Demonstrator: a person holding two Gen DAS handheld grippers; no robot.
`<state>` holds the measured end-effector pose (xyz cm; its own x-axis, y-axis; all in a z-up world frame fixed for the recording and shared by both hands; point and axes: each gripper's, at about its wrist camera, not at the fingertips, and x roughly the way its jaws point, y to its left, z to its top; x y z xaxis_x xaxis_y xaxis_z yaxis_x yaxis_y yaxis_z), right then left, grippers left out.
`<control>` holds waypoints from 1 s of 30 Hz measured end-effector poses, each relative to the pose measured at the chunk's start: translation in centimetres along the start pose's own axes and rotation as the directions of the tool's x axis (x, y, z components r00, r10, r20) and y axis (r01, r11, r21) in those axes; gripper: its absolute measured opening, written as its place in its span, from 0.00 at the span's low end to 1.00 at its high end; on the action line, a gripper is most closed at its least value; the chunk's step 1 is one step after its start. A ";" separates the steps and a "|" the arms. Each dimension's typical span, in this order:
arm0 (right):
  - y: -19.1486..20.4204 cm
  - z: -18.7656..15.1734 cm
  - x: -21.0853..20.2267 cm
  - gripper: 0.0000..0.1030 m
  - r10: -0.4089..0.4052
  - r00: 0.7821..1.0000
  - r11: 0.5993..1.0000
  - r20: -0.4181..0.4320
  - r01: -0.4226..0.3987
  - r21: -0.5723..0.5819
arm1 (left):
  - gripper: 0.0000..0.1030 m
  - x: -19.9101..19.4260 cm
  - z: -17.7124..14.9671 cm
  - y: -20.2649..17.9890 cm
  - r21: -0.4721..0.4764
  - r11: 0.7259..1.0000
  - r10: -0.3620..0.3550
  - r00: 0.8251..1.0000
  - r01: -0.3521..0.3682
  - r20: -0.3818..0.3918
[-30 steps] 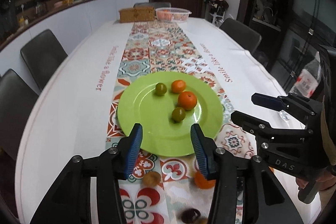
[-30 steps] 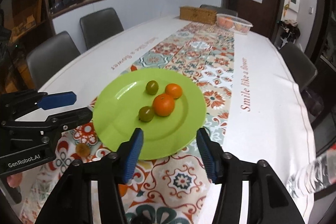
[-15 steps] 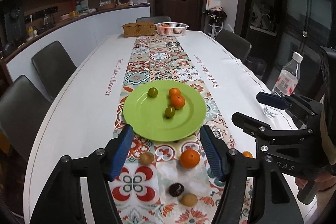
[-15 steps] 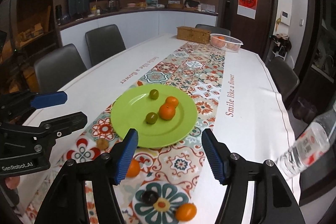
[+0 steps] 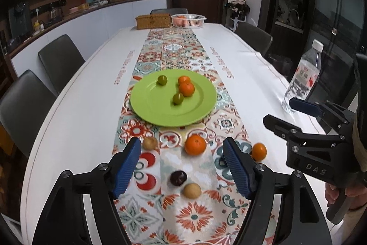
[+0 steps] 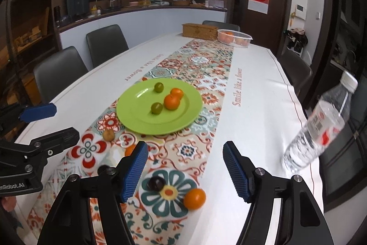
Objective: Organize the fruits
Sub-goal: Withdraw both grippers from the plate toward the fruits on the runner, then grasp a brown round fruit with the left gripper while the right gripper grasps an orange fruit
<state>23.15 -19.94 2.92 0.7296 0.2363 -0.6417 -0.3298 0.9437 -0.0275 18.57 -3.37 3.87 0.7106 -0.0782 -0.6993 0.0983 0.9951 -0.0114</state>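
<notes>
water bottle [image 5: 303,77] at table [image 5: 80,111] edge, loose fruits [image 5: 195,144] before plate [image 5: 149,105]

The green plate [image 5: 146,105] holds two oranges [image 5: 187,88] touching each other and two green fruits [image 5: 162,80], apart. On the near side of the plate lie loose fruits: a tan one [image 5: 150,143], two oranges [image 5: 195,145], a dark plum [image 5: 178,177], another tan one [image 5: 192,190].

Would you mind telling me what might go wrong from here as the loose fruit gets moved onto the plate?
The round orange near the runner's edge may roll off when nudged. The water bottle stands close to the right gripper; a swing could topple it. The fruit already on the green plate could be knocked.
</notes>
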 end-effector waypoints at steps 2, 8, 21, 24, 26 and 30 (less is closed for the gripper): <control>-0.4 -0.6 -0.1 0.66 0.001 1.000 1.000 -0.007 -0.001 0.010 | 0.71 0.2 -0.5 -0.3 0.006 1.000 0.004 1.000 -0.004 -0.018; -1.3 -2.4 0.2 0.66 0.002 0.999 0.999 -0.040 0.000 0.041 | 0.71 1.0 -2.1 -1.0 0.016 1.000 0.017 0.998 -0.016 -0.066; -2.2 -6.1 2.6 0.66 0.034 0.988 0.996 -0.150 -0.021 0.084 | 0.71 3.6 -6.0 -0.7 -0.066 0.998 0.007 0.984 -0.019 -0.178; -2.1 -6.8 3.2 0.66 0.038 0.985 0.996 -0.170 -0.024 0.083 | 0.70 4.4 -6.6 -0.5 -0.092 0.996 -0.005 0.978 -0.014 -0.208; -2.0 -7.0 3.5 0.66 0.045 0.983 0.996 -0.180 -0.030 0.086 | 0.70 4.8 -6.9 -0.4 -0.105 0.994 -0.007 0.977 -0.015 -0.212; -2.0 -7.2 4.1 0.66 0.054 0.980 0.995 -0.191 -0.038 0.088 | 0.69 5.5 -7.2 -0.4 -0.111 0.994 -0.009 0.976 -0.015 -0.217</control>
<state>22.45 -22.56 -5.17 0.5831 0.2382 -0.7767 -0.3030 0.9508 0.0641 17.43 -3.77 -5.10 0.5411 -0.0724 -0.8378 0.0098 0.9968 -0.0797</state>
